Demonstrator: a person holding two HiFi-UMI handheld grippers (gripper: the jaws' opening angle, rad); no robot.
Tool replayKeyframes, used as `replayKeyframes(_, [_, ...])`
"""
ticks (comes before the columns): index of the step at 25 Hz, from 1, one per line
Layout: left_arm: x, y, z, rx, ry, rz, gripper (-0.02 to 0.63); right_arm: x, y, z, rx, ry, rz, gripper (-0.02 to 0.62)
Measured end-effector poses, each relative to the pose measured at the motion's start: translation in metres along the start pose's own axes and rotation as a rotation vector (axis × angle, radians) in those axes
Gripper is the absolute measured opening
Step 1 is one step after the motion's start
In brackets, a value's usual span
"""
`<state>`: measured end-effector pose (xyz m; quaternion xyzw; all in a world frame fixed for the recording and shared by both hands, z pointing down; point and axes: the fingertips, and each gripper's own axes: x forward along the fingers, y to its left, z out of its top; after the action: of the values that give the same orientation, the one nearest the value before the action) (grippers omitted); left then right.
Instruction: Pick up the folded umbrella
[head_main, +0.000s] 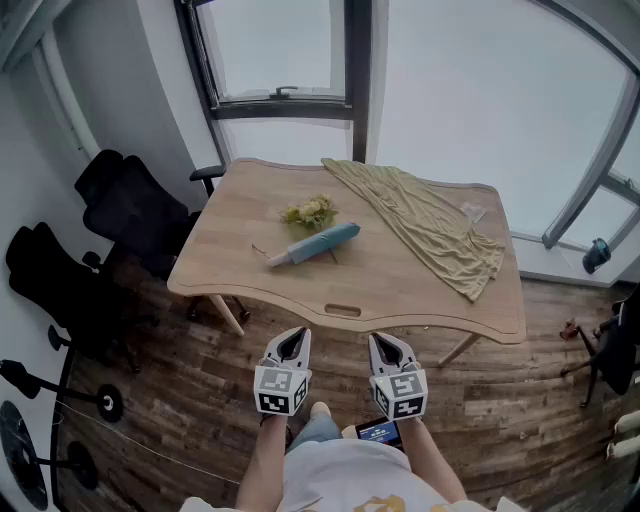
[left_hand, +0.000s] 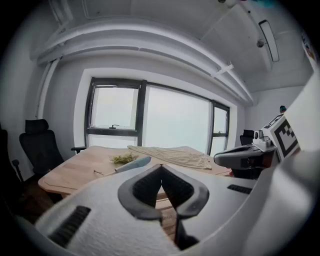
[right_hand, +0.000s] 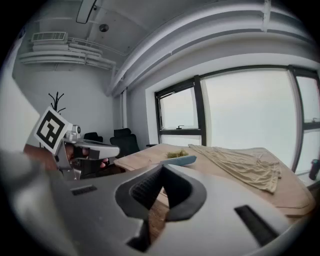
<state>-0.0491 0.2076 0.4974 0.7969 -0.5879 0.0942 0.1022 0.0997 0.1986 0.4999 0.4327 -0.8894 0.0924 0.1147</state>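
Observation:
A folded light-blue umbrella (head_main: 315, 244) lies on the wooden table (head_main: 400, 290), near its middle, pale handle end toward the left. It also shows as a small blue shape in the left gripper view (left_hand: 133, 163) and the right gripper view (right_hand: 180, 160). My left gripper (head_main: 292, 338) and right gripper (head_main: 387, 341) hover side by side short of the table's near edge, over the floor. Both point toward the table, jaw tips meeting, nothing between them. The umbrella lies well beyond both.
A yellowish cloth (head_main: 430, 225) is draped over the table's right half. A small bunch of dried flowers (head_main: 311, 211) lies just behind the umbrella. Black office chairs (head_main: 125, 205) stand left of the table. Large windows (head_main: 480, 90) rise behind it.

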Motion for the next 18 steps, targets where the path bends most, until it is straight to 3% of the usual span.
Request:
replayKeyframes(10, [-0.011,-0.005,0.004,0.007,-0.003,-0.005,0.020,-0.004,0.008,0.003,-0.017,0.003,0.041,0.011])
replayKeyframes(18, [-0.003,0.002,0.006,-0.045,-0.018,-0.025,0.020,0.005,0.008,0.000,-0.019,0.012,0.064,0.011])
